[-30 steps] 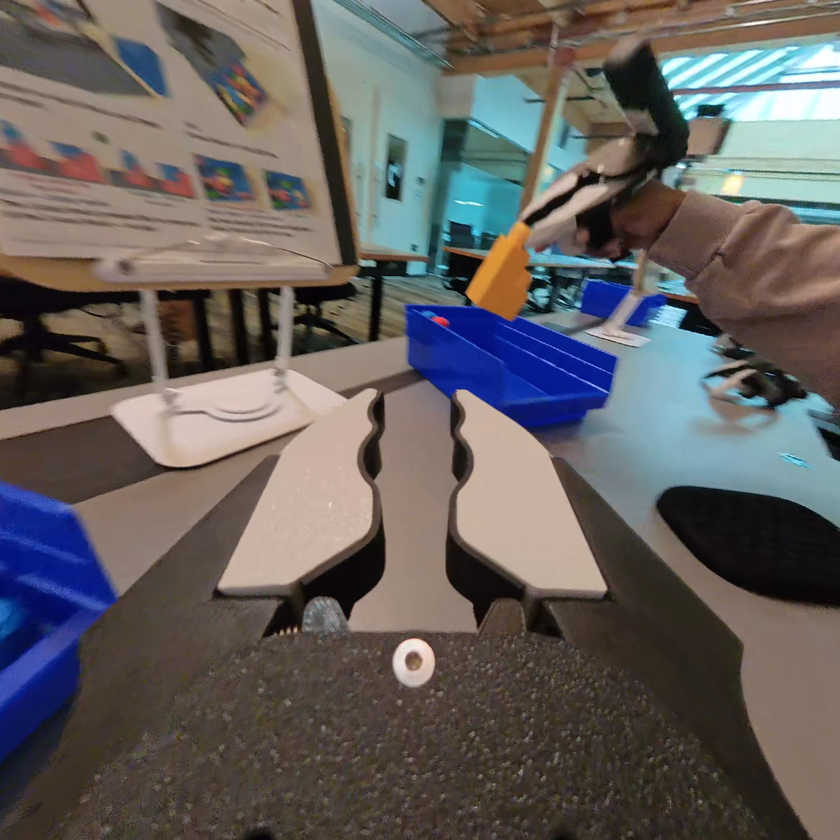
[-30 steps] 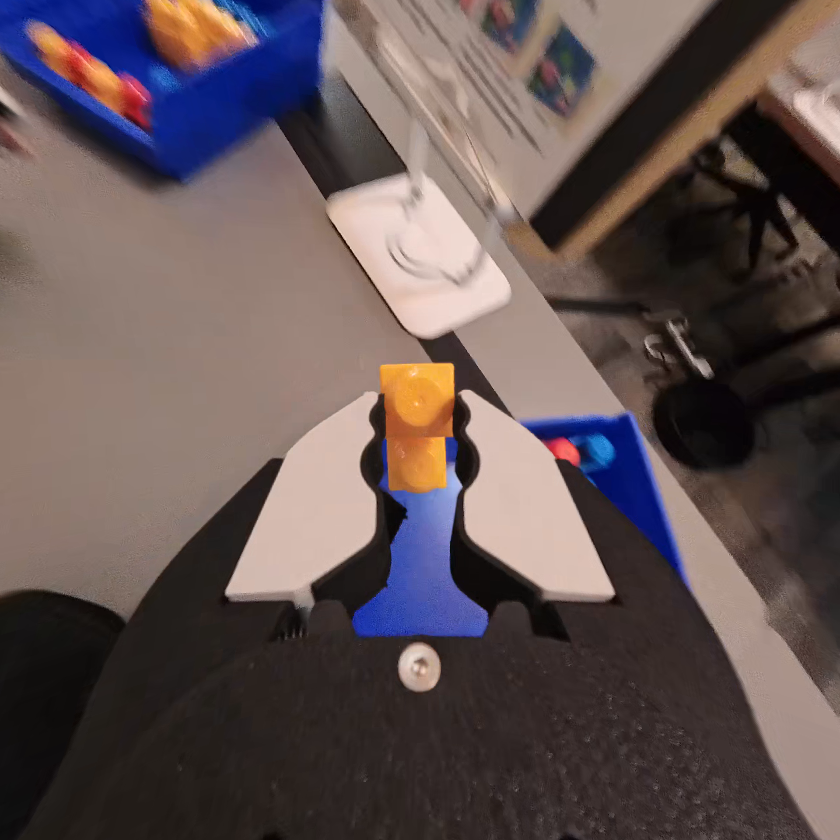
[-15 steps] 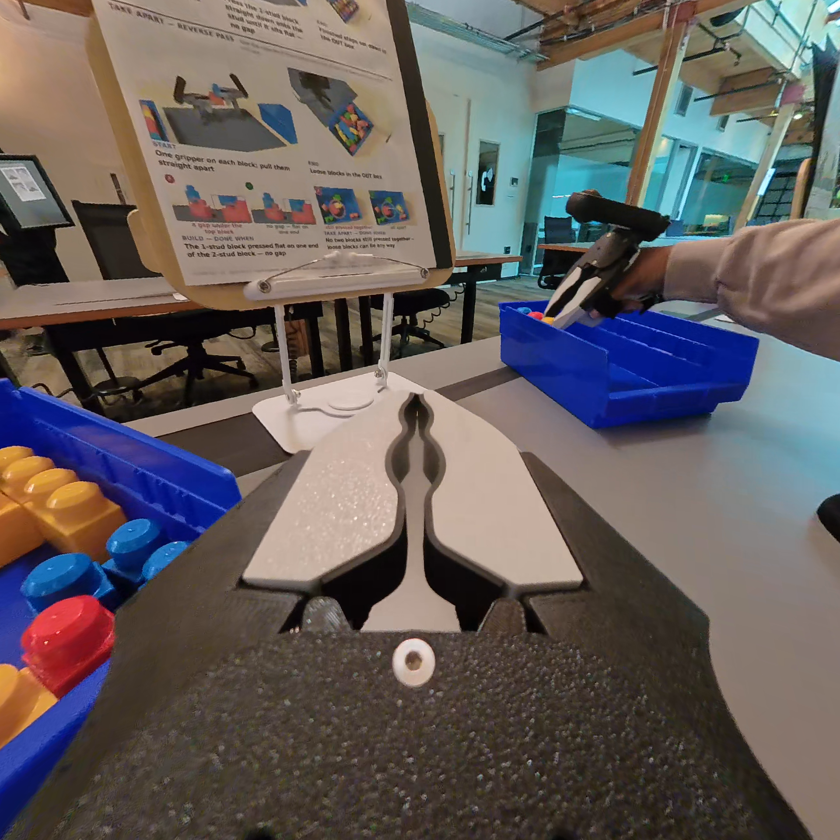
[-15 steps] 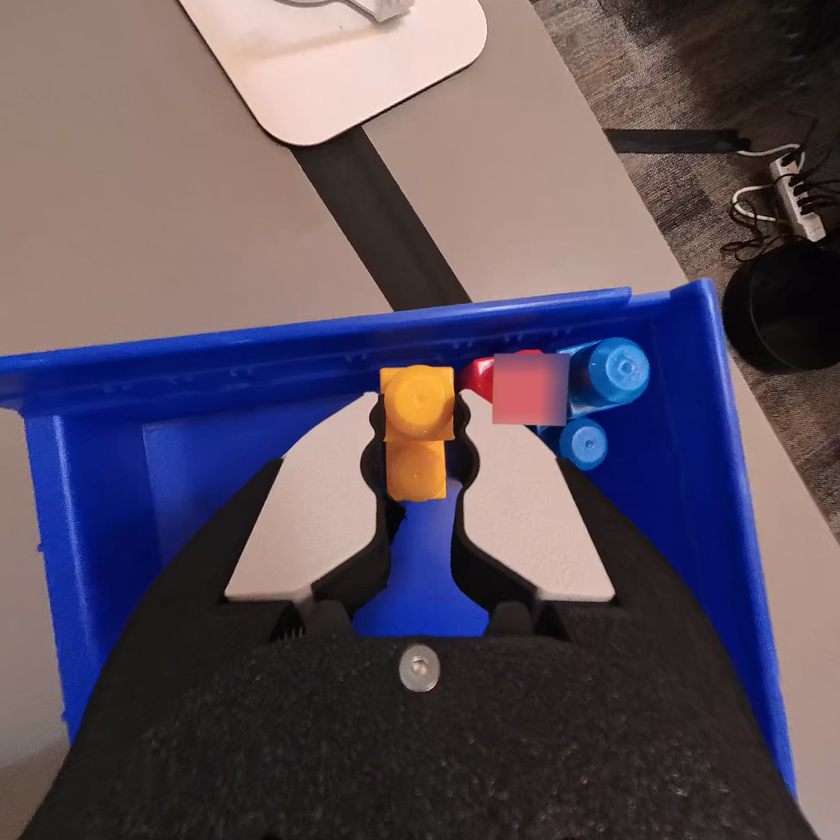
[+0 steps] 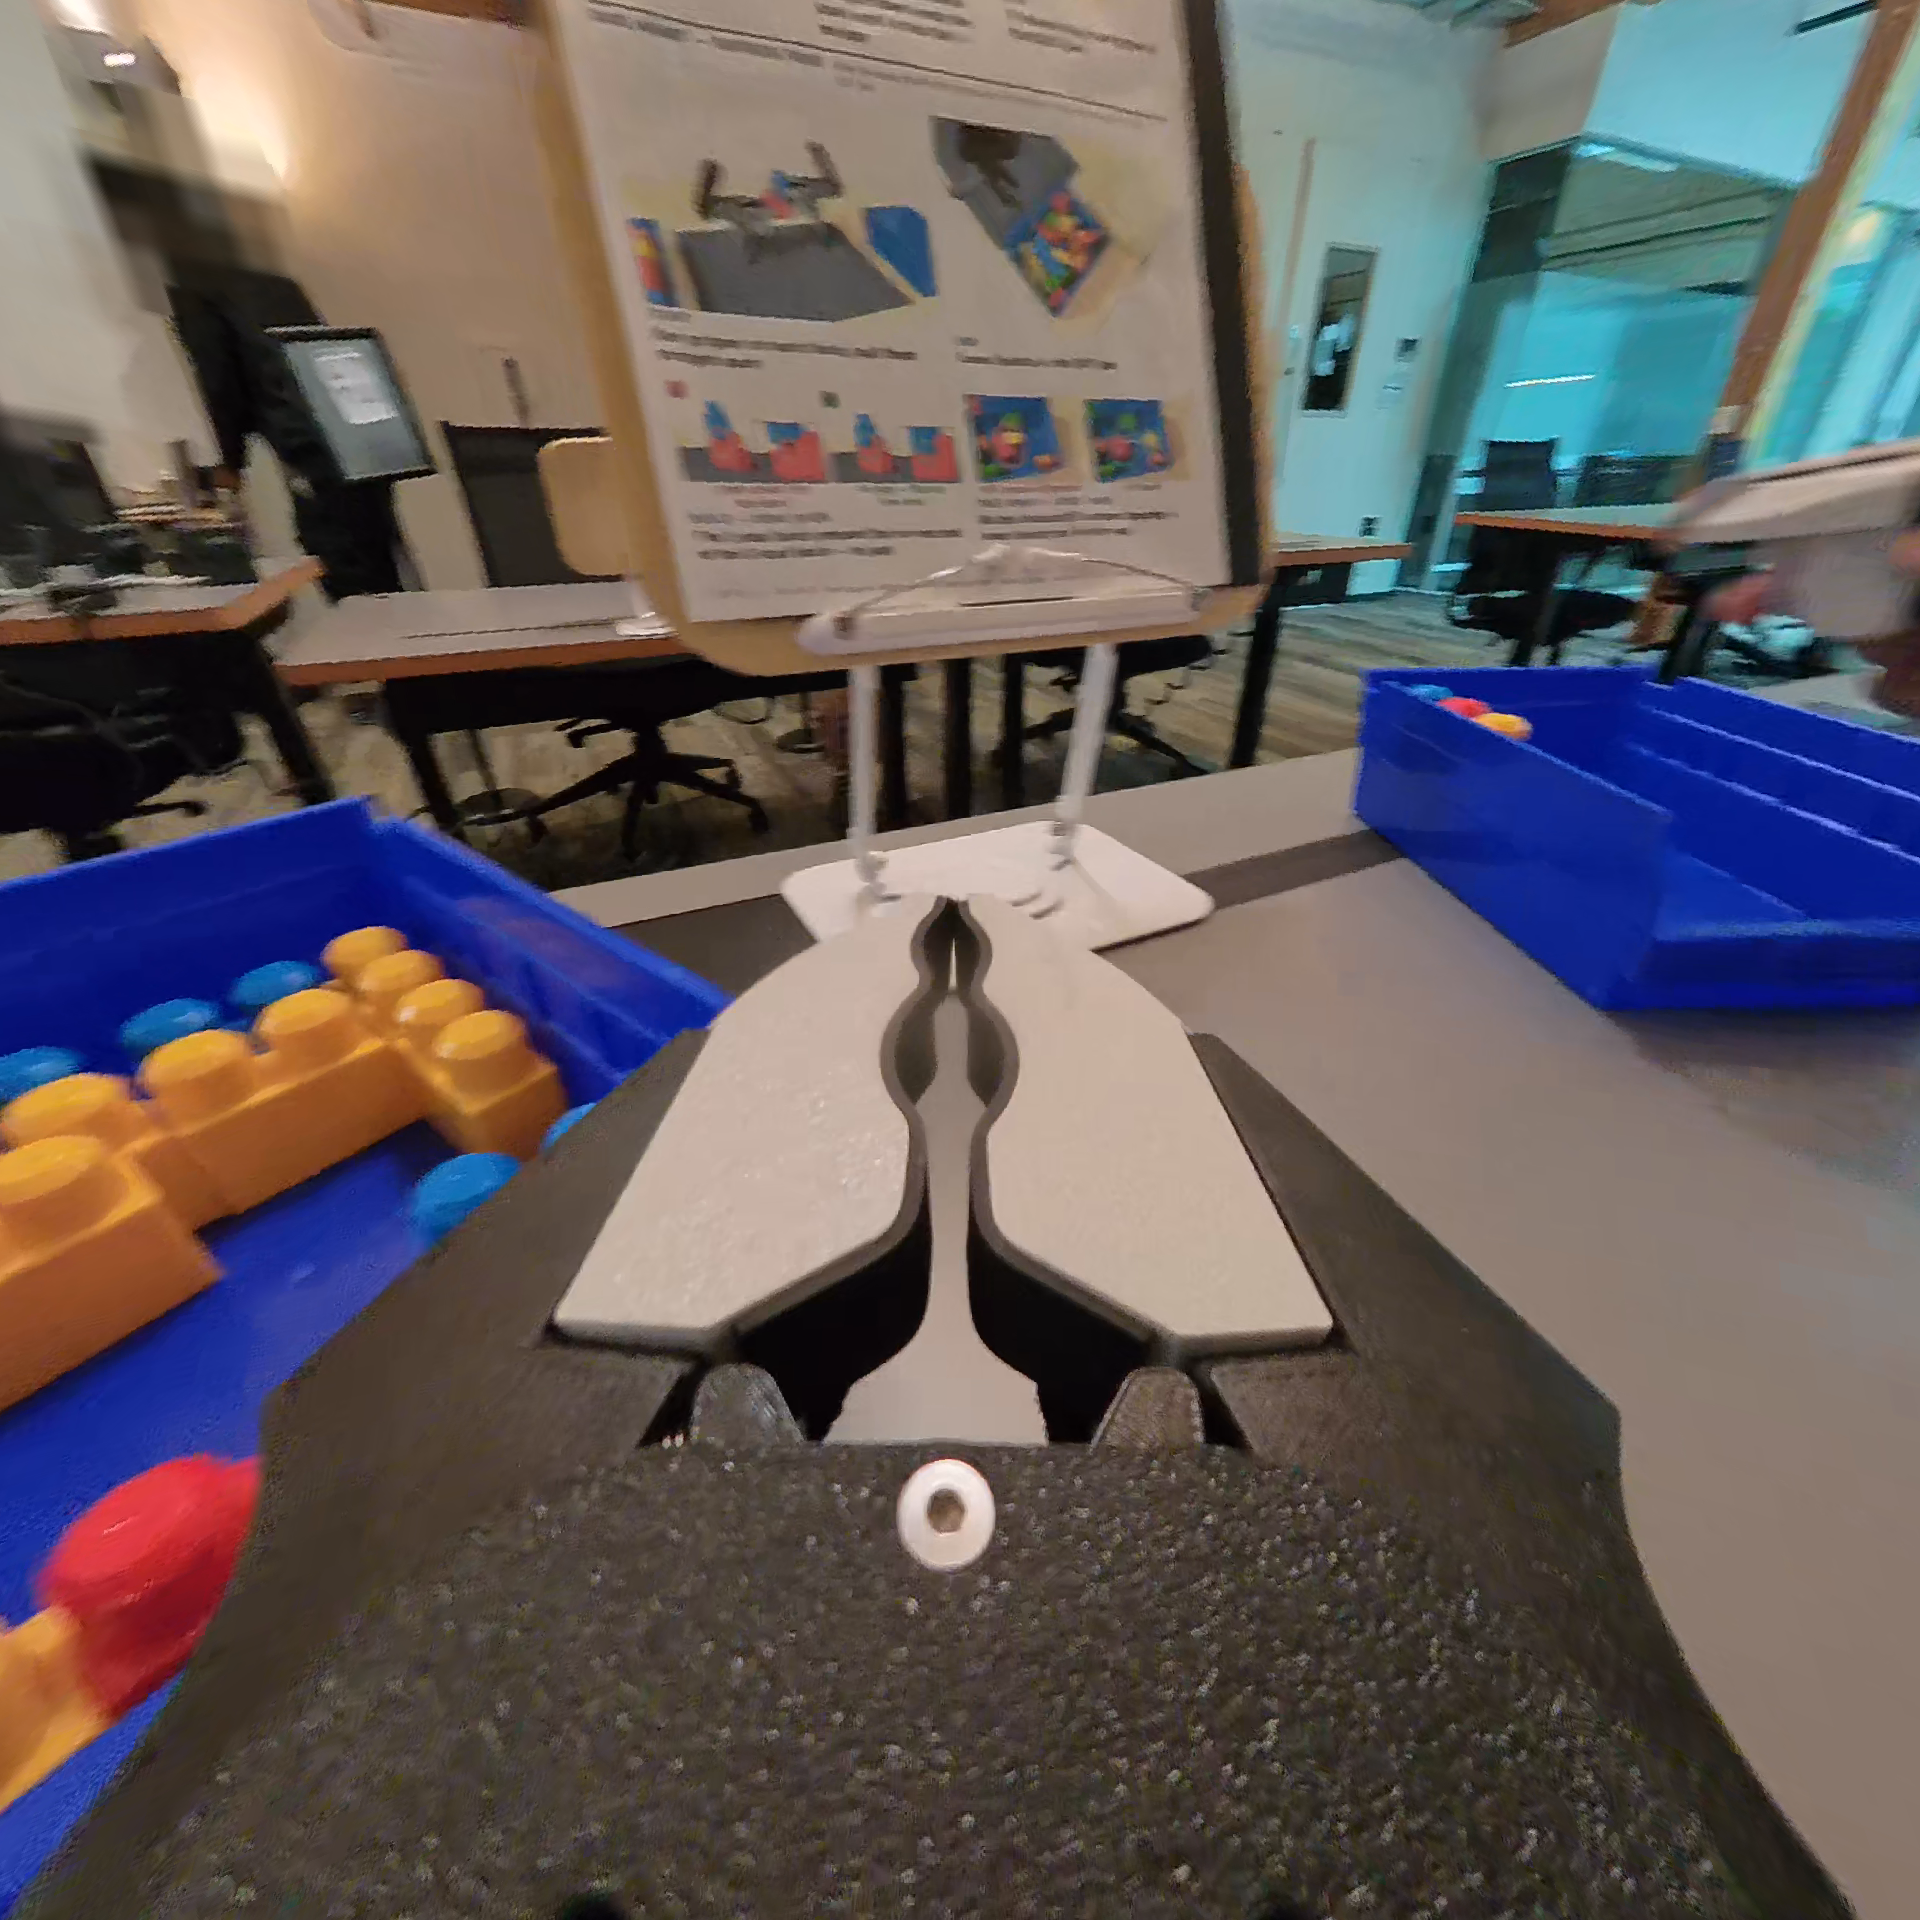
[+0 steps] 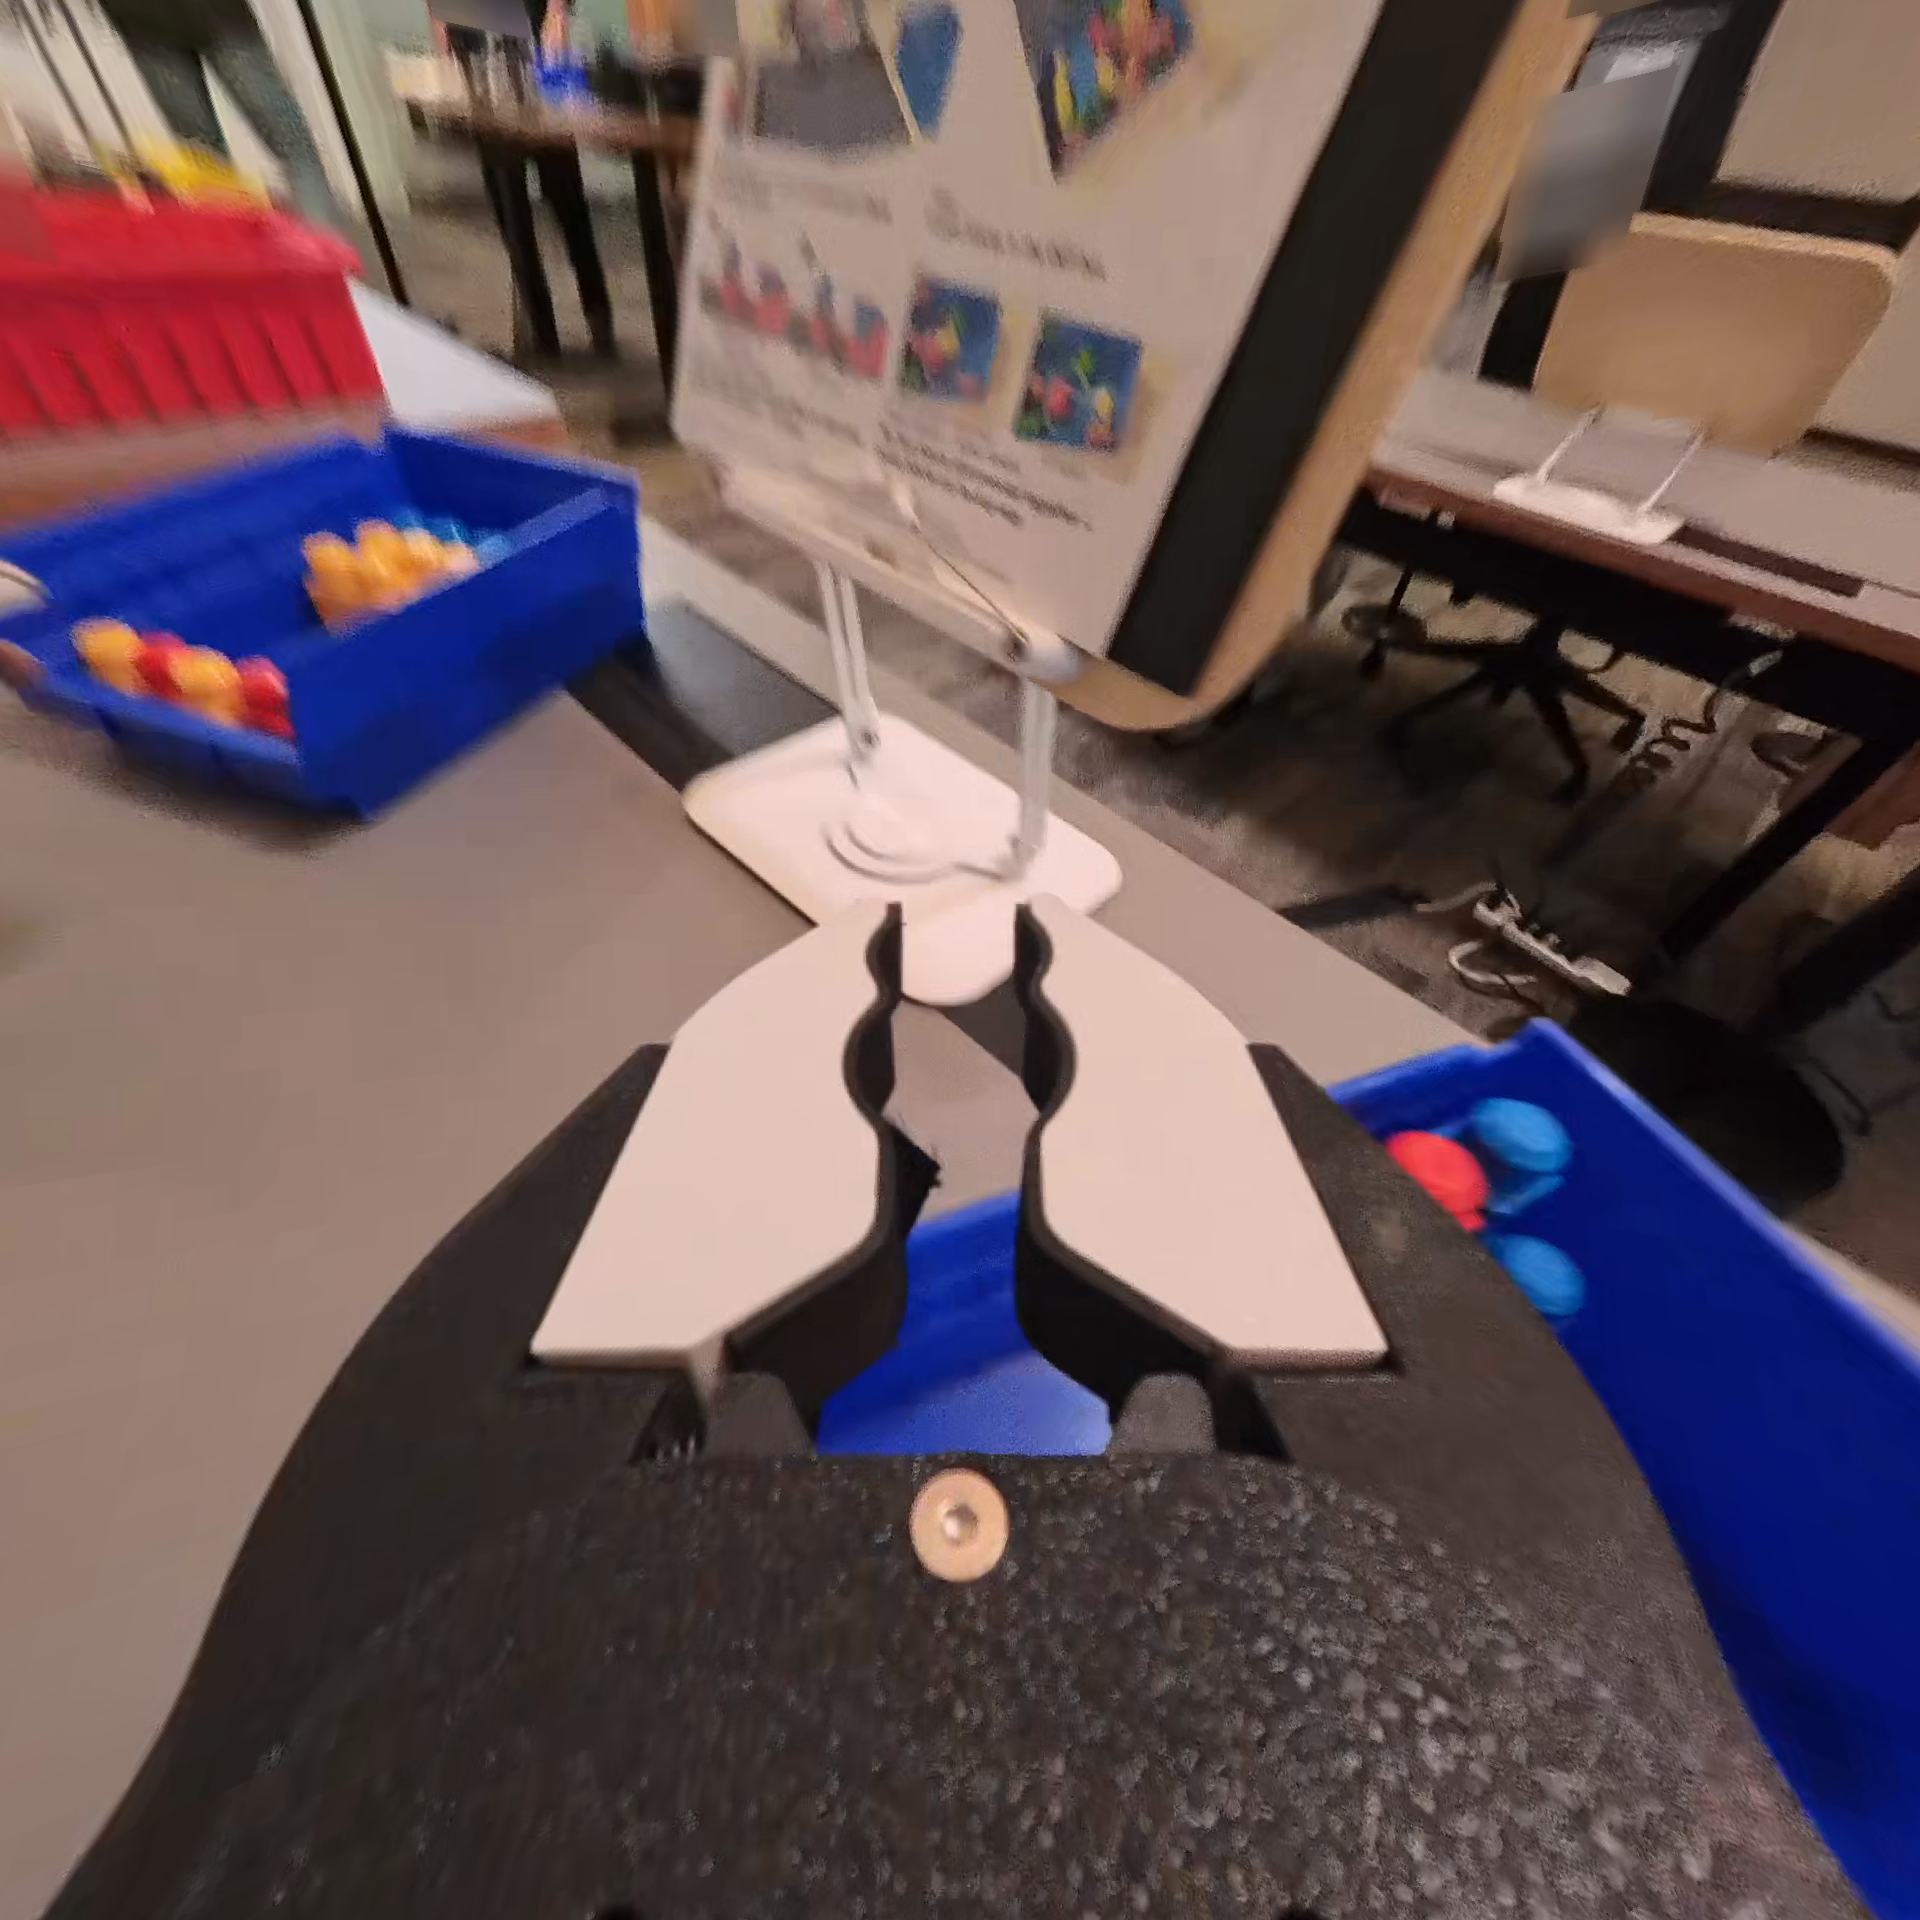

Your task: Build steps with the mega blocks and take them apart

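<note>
The left gripper [image 5: 951, 925] is seen pressed closed and empty at frame centre; the right gripper [image 6: 958, 925] is parted, nothing held, above a blue bin [image 6: 1704, 1382] at lower right.

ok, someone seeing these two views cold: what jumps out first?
Probably the big orange plastic studded blocks piled in the blue plastic bin at the left tool's side, that tool shut and empty. Next, the printed instruction board on its white stand at the grey table's far edge. By the open, empty right tool, a second blue bin holds red and blue blocks.
</note>
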`<state>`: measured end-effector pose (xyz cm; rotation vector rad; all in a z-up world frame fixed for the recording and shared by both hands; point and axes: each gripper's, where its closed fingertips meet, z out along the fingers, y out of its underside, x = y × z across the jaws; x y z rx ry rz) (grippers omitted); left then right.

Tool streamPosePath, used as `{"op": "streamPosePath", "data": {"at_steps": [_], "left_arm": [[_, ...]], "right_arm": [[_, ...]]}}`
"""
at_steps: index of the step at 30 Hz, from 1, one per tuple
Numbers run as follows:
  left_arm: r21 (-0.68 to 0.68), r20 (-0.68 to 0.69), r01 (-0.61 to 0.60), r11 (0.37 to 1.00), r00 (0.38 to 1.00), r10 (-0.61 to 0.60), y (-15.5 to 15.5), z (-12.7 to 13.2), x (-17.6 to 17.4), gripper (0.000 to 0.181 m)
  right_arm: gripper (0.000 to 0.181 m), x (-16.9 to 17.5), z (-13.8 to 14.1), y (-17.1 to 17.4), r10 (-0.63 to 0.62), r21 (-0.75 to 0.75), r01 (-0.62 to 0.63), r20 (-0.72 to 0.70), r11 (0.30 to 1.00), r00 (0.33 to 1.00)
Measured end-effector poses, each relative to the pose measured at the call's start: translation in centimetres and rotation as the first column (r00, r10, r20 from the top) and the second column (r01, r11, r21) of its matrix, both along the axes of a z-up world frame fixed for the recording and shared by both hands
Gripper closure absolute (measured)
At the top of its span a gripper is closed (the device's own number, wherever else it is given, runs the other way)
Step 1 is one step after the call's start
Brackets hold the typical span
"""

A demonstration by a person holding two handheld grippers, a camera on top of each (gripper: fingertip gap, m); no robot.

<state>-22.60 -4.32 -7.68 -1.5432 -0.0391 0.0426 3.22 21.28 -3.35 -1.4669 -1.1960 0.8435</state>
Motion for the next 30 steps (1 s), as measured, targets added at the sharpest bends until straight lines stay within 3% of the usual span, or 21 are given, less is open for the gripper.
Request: {"op": "streamPosePath", "data": {"at_steps": [2,6,12,16,21,30], "left_arm": [[-0.027,0.013,-0.087,0.996,0.996,0.088,-0.3,0.3,-2.7,0.181],[-0.103,0.018,-0.260,0.960,0.965,0.263,-1.5,0.9,-8.9,0.181],[-0.351,0.027,-0.360,0.864,0.919,0.394,-1.4,-0.3,-17.3,0.165],[-0.579,-0.016,-0.358,0.732,0.903,0.429,-0.6,-3.4,-21.4,0.156],[-0.798,-0.120,-0.352,0.489,0.888,0.443,-0.2,-8.1,-24.6,0.153],[-0.866,-0.219,-0.392,0.311,0.856,0.468,1.9,-12.0,-26.9,0.145]], "right_arm": [[0.170,-0.4,-0.3,-3.4,-0.032,-0.059,0.026,-0.100,0.998,0.994],[0.177,-1.5,-3.8,-8.7,-0.061,-0.194,0.029,-0.165,0.981,0.984],[0.181,-2.5,-7.7,-11.6,-0.028,-0.223,-0.008,-0.159,0.975,0.987],[0.181,-2.2,-7.4,-11.6,-0.014,-0.212,-0.023,-0.171,0.977,0.985],[0.181,-1.6,-7.2,-11.7,0.002,-0.211,-0.043,-0.189,0.977,0.982],[0.181,-1.4,-7.6,-12.0,0.036,-0.214,-0.075,-0.182,0.974,0.983]]}}
